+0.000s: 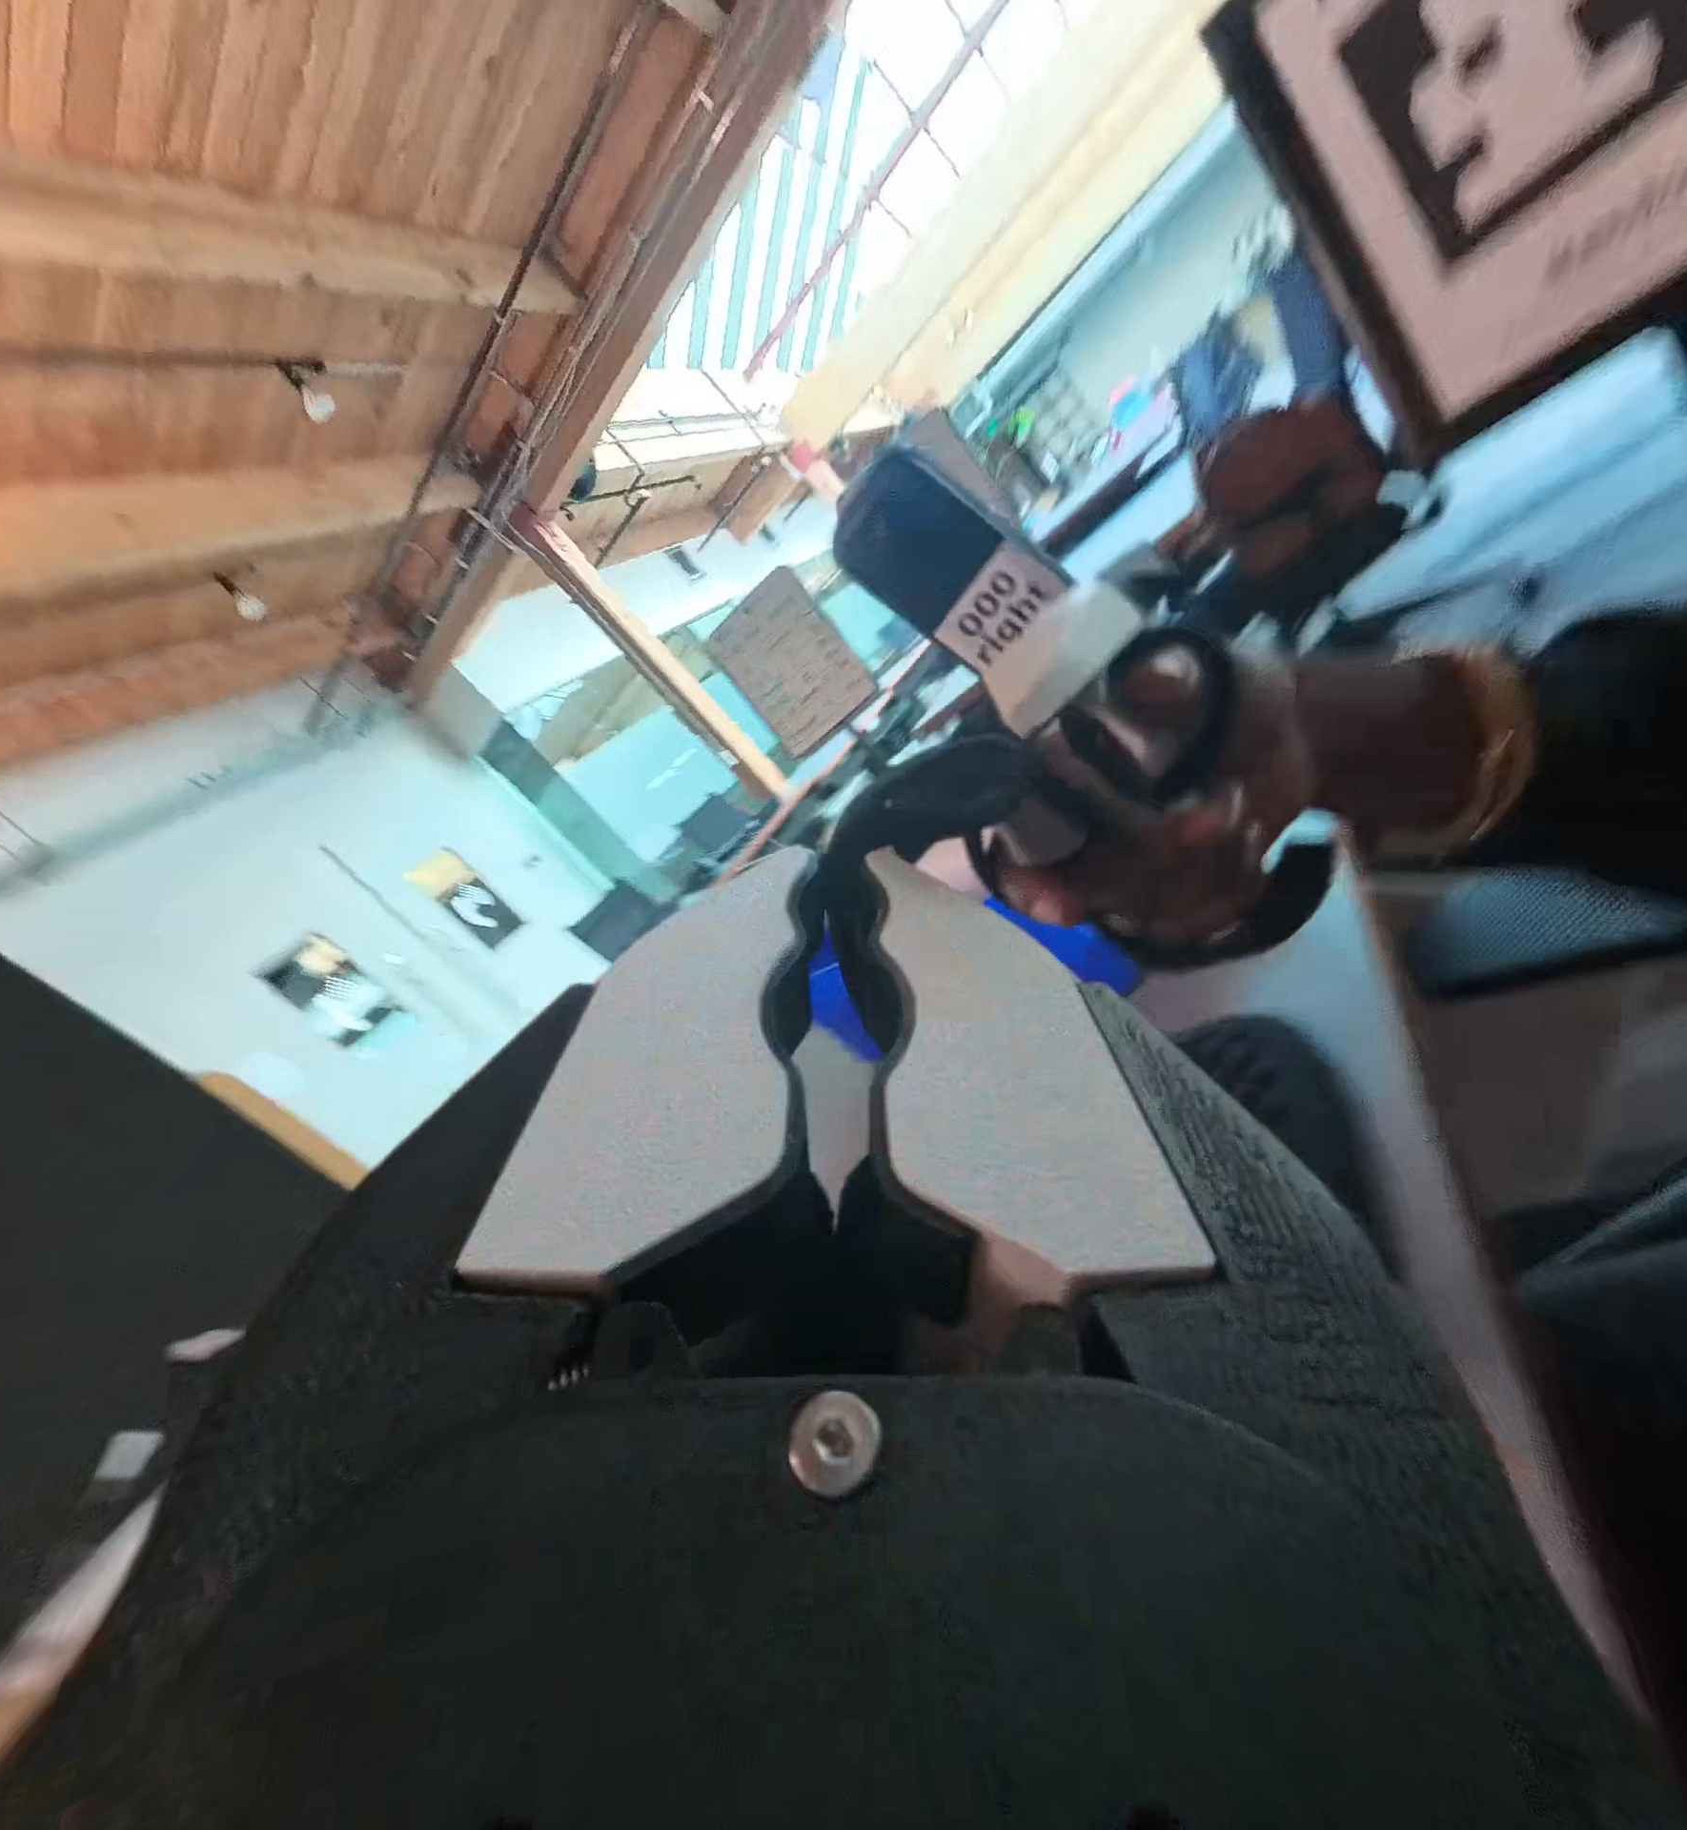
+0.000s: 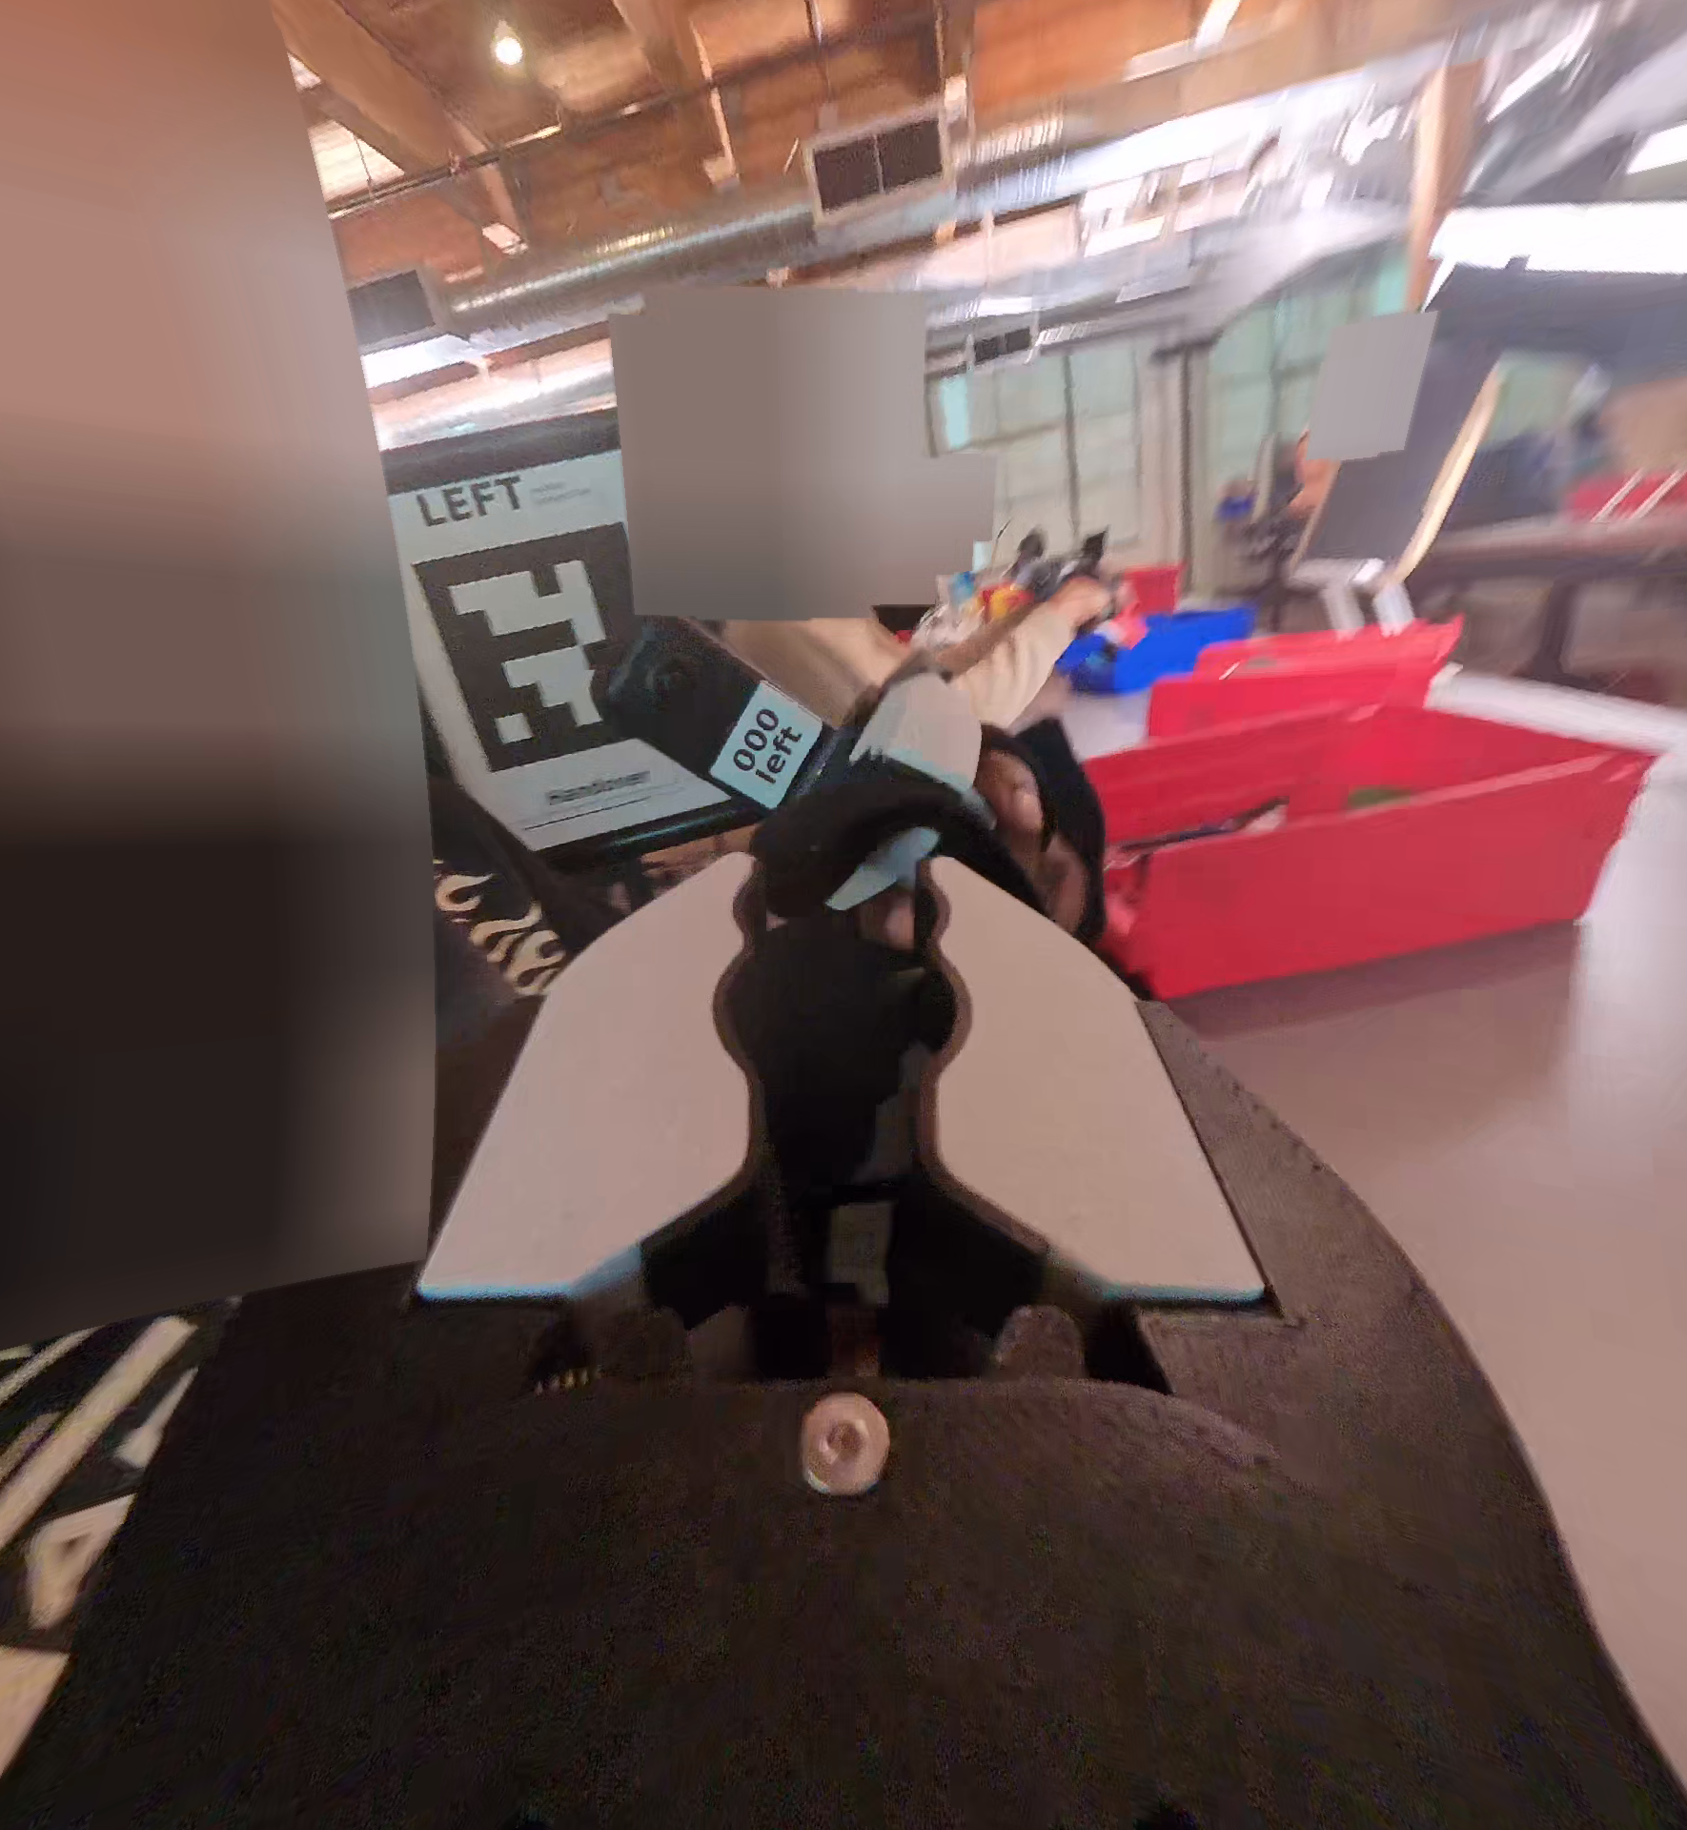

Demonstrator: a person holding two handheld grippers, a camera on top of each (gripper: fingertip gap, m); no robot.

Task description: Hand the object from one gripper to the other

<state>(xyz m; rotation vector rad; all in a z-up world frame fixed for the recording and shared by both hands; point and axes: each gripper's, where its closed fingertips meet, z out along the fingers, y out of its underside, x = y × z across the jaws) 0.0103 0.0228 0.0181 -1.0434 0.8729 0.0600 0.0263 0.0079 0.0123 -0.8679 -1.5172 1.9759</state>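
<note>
A black, strap-like object (image 1: 929, 782) runs between the two grippers. My left gripper (image 1: 840, 866) is shut on one end of it; the fingertips nearly meet around the black band. My right gripper (image 2: 840, 876) has its jaws partly apart, with the black object (image 2: 820, 1040) lying in the gap, not clearly pinched. In the left wrist view the right gripper (image 1: 1028, 762) faces mine, held by a hand (image 1: 1166, 852), its fingers spread around the object's far end. In the right wrist view the left gripper (image 2: 894, 812) sits just beyond my fingertips, closed on the object.
Red bins (image 2: 1315, 842) and a blue bin (image 2: 1166, 644) stand on the grey table (image 2: 1513, 1139) to the right. A black-and-white marker board (image 2: 523, 644) stands behind the left gripper. Another marker board (image 1: 1513, 149) fills the left view's upper right.
</note>
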